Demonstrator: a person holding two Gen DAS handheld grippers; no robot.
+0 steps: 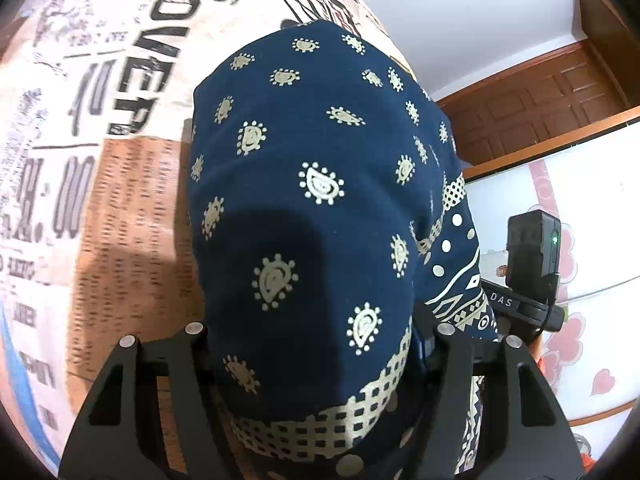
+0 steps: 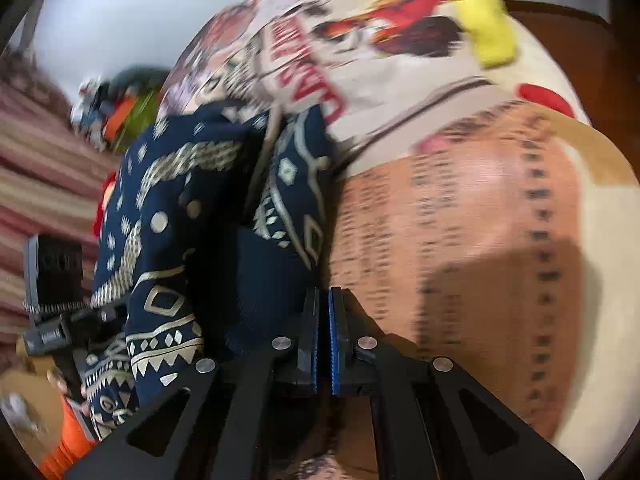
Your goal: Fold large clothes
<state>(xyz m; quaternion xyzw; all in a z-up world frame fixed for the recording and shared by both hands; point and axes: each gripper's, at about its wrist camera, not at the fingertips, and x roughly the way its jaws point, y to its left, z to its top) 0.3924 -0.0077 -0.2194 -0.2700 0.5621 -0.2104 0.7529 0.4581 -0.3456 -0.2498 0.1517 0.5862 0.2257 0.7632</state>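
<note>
A navy garment (image 1: 312, 184) with cream paisley and border print bulges up in the left wrist view and fills the gap between the jaws of my left gripper (image 1: 320, 320). The jaws stand partly apart and press on this thick fold; the fingertips are hidden by cloth. In the blurred right wrist view the same garment (image 2: 172, 240) lies crumpled at the left on the newspaper-print bedsheet (image 2: 460, 220). My right gripper (image 2: 323, 320) is shut just beside the garment's frayed edge, blue pads together with nothing between them.
The printed sheet (image 1: 120, 200) spreads left of the garment. A yellow cloth (image 2: 484, 20) and a red item (image 2: 544, 100) lie at the far side. Striped fabric (image 2: 40, 168) and a heap of coloured things (image 2: 120, 108) are at the left. A wooden door (image 1: 540, 112) stands behind.
</note>
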